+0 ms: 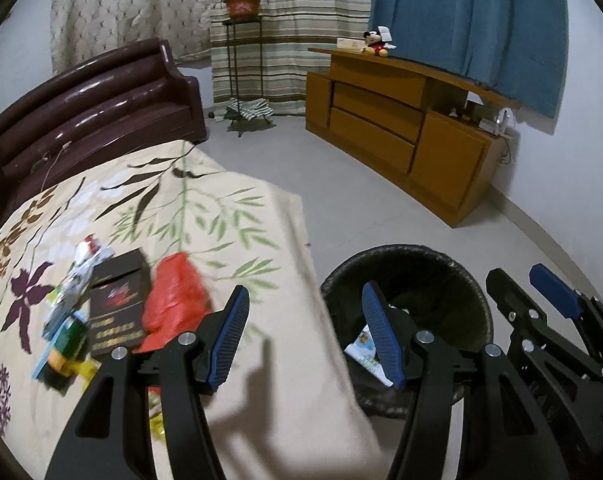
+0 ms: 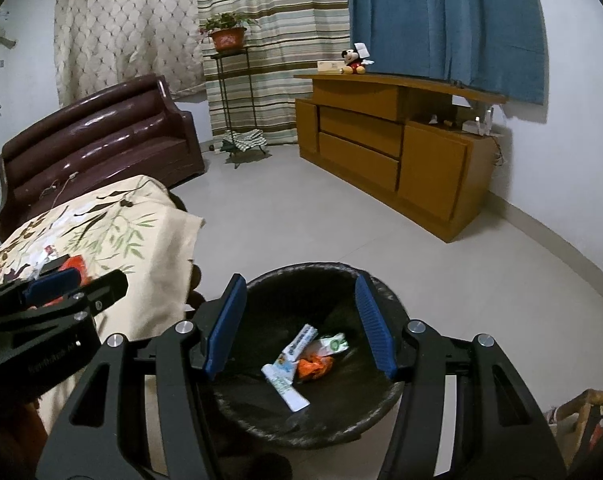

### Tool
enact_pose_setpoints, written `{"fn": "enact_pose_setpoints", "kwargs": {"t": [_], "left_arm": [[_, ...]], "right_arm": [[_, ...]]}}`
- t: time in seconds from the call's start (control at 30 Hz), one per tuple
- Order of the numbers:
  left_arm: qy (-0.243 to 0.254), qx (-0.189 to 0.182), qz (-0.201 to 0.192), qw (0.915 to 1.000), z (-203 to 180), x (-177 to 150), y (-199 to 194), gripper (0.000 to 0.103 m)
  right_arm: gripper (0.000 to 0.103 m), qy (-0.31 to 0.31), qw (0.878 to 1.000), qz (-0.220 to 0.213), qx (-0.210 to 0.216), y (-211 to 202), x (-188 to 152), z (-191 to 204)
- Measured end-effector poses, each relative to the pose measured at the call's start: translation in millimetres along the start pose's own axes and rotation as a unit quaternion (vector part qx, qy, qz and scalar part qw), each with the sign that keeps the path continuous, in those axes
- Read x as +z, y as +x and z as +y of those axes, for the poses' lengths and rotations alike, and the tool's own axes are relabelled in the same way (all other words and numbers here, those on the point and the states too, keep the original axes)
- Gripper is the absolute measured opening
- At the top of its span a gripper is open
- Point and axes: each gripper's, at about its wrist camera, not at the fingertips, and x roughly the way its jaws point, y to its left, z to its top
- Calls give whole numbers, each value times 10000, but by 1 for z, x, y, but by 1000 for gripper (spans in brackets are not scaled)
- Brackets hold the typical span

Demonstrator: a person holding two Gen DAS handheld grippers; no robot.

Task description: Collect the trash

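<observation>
A black trash bin [image 2: 333, 280] stands on the floor beside the bed; a white tube [image 2: 287, 364], a green-white wrapper [image 2: 333, 344] and an orange scrap [image 2: 315, 366] lie inside it. My right gripper [image 2: 301, 322] hangs open over the bin with nothing between its fingers. My left gripper [image 1: 305, 332] is open and empty over the bed's edge, the bin [image 1: 453, 280] to its right. On the bedspread lie a red plastic bag [image 1: 173, 304], a dark box [image 1: 117, 300] and several small wrappers [image 1: 73, 280]. The right gripper [image 1: 537, 292] shows at the left view's right side.
The floral bedspread [image 1: 221, 208] covers a bed with a dark brown headboard [image 1: 93, 108]. A wooden cabinet [image 1: 401, 128] with a plush toy on top stands at the far wall. A plant stand [image 1: 243, 60] sits by the curtains. Tiled floor [image 2: 341, 220] lies between bed and cabinet.
</observation>
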Motion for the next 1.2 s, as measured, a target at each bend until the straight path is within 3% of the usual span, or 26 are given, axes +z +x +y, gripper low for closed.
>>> {"fn": "enact_pose_setpoints", "kwargs": {"t": [0.77, 1.2], "left_arm": [[-728, 885, -12, 9934, 114, -52, -72, 58], [-1051, 1206, 96, 9871, 178, -58, -64, 58]], "right_arm": [[55, -802, 9914, 81, 1027, -37, -12, 111], [58, -917, 9860, 338, 1353, -14, -3, 167]]}}
